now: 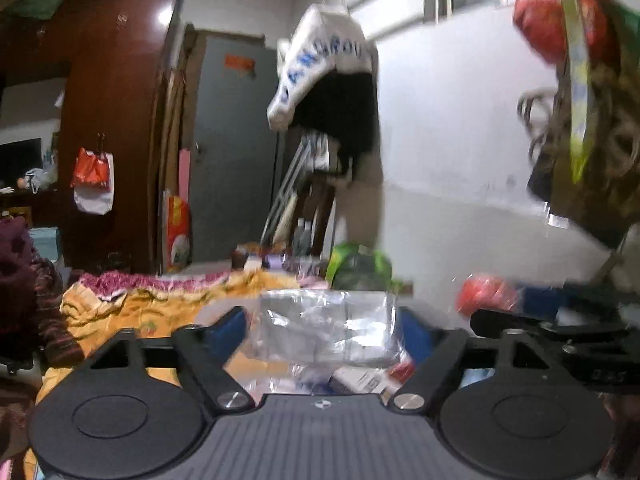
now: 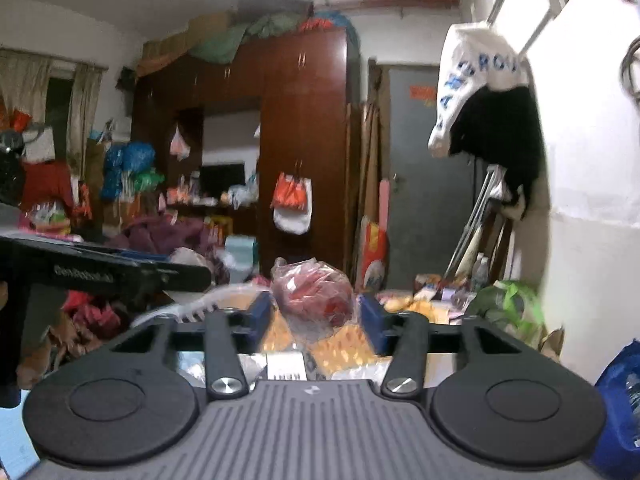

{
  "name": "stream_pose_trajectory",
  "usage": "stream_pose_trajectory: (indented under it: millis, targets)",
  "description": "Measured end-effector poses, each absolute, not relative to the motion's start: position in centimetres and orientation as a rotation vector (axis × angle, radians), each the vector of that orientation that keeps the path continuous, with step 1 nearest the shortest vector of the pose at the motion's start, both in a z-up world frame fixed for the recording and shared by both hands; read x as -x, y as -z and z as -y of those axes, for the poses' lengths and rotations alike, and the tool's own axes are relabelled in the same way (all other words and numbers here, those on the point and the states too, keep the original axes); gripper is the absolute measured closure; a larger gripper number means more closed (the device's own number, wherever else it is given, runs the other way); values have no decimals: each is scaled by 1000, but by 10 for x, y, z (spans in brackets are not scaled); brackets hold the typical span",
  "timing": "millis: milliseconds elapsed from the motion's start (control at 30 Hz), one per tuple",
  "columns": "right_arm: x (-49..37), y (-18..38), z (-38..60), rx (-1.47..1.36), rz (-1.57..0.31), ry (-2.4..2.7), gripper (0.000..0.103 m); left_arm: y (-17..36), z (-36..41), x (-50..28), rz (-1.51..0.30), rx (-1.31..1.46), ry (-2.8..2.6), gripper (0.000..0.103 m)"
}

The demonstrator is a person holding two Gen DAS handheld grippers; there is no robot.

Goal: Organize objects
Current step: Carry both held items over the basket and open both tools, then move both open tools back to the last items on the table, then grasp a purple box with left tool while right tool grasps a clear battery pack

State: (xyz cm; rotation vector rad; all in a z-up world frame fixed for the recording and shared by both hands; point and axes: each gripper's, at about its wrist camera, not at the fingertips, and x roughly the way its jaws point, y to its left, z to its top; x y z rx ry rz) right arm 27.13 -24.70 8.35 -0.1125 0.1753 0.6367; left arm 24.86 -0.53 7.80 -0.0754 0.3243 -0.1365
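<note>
Scanning a cluttered room, largest items first.

- Dark red-brown wardrobe point(image 2: 304, 140) fills 12 o'clock in the right wrist view, with bundles piled on its top.
- Grey door point(image 2: 424, 180) stands just beside it at 2 o'clock.
- Yellow-orange patterned cloth point(image 1: 132, 308) spreads under both tools; in the left wrist view it lies at 9 o'clock.
- White hanging bag point(image 2: 472, 76) with blue lettering hangs on the wall at 1 o'clock, over something black.
- Orange-and-white carrier bag point(image 2: 292, 204) hangs on the wardrobe front, near centre.
- Green bag point(image 2: 504, 304) sits against the wall at 3 o'clock.
- Left gripper point(image 1: 322, 328): 2 blue pads stand wide apart. A clear plastic bag point(image 1: 328, 344), crinkled and shiny, sits between them at 6 o'clock. A strip of cloth shows between the 9 o'clock pad and the bag. Contact at the other pad is too blurred to judge.
- Right gripper point(image 2: 316, 308): jaws apart. A red-filled plastic bag point(image 2: 312, 292) sits between the pads, just below centre, with each pad just beside it. No squeeze is visible.
- Left tool's black body also shows at 9 o'clock in the right wrist view.
</note>
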Motion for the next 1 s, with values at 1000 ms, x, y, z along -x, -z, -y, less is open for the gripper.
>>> stream_pose_trajectory:
  millis: [1000]
  targets:
    - [-181, 44, 252, 168, -459, -705, 29, 20, 24, -163, -358, 107, 131, 7]
